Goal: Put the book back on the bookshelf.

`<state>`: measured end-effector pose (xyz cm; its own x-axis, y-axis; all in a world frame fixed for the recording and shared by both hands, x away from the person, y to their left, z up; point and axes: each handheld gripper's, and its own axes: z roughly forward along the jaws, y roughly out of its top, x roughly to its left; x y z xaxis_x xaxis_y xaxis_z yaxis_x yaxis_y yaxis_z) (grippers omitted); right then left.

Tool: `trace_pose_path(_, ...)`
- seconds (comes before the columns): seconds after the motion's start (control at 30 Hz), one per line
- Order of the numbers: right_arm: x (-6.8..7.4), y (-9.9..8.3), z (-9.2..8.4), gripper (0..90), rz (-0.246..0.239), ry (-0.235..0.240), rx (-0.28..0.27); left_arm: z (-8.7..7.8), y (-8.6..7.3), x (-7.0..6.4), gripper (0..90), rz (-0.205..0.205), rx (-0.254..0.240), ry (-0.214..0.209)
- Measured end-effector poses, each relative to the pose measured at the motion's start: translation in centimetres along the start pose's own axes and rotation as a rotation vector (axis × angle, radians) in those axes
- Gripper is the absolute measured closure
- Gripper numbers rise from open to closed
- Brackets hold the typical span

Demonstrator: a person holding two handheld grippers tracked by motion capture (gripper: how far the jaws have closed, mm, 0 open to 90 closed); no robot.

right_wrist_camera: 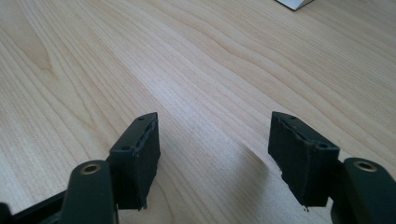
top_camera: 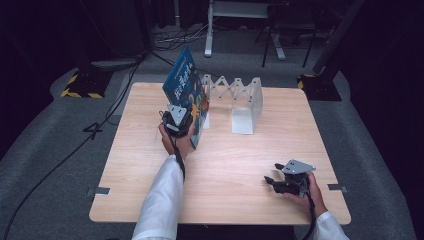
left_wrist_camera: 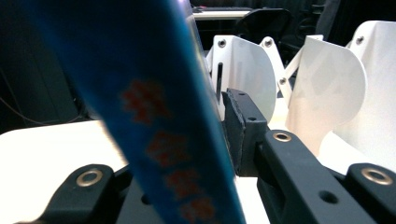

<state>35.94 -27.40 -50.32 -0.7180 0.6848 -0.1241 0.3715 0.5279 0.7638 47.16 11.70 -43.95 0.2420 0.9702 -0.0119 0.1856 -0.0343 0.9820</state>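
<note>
A blue picture book (top_camera: 182, 82) stands on edge, leaning, at the left end of a white folding book rack (top_camera: 247, 100) on the wooden table (top_camera: 225, 165). My left gripper (top_camera: 191, 124) has the book's near lower edge between its jaws. In the left gripper view the blue cover (left_wrist_camera: 159, 116) runs up between the jaws of that gripper (left_wrist_camera: 187, 144); the right pad (left_wrist_camera: 233, 135) lies against it, and the other pad is hidden behind the book. My right gripper (top_camera: 271, 174) rests low over the table's near right part, open, with bare wood between its pads (right_wrist_camera: 215, 149).
The rack's white dividers (left_wrist_camera: 327, 88) stand just right of the book, and a corner of its base (right_wrist_camera: 294, 3) lies beyond the right gripper. Bare wood (right_wrist_camera: 187, 70) lies between the hands. Cables, stands and chair legs occupy the dark floor behind the table.
</note>
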Motion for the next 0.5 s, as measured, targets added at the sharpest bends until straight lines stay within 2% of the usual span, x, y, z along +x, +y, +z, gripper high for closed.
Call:
trace_pose_path(0.1, 0.0, 0.0, 0.0, 34.6, -0.001, 0.002, 0.0, 0.0, -0.1, -0.4, 73.0, 0.043, 0.008, 0.032)
trace_pose_path(0.13, 0.1, 0.0, -0.1, 34.6, -0.004, 0.002, 0.0, 0.0, -0.1, -0.6, 70.6, 0.06, 0.014, 0.028)
trace_pose_path(0.17, 0.1, 0.0, -0.1, 34.6, -0.004, 0.002, 0.0, -0.1, -0.2, -0.7, 66.9, 0.071, 0.014, 0.005)
trace_pose_path(0.23, 0.0, 0.0, 0.0, 34.5, -0.001, 0.003, 0.0, -0.5, -0.3, -0.8, 62.1, 0.083, 0.026, -0.009)
trace_pose_path(0.27, 0.0, 0.0, 0.0, 34.4, 0.0, 0.004, 0.0, -0.6, -0.4, -0.7, 60.3, 0.087, 0.026, -0.032)
trace_pose_path(0.4, 0.0, 0.0, 0.0, 34.5, 0.001, 0.003, 0.0, -1.0, -0.4, -0.3, 60.2, 0.104, 0.035, -0.057)
trace_pose_path(0.5, 0.0, -0.1, -0.1, 34.5, 0.001, 0.004, 0.001, -1.6, -0.6, -0.1, 55.3, 0.131, 0.052, -0.13)
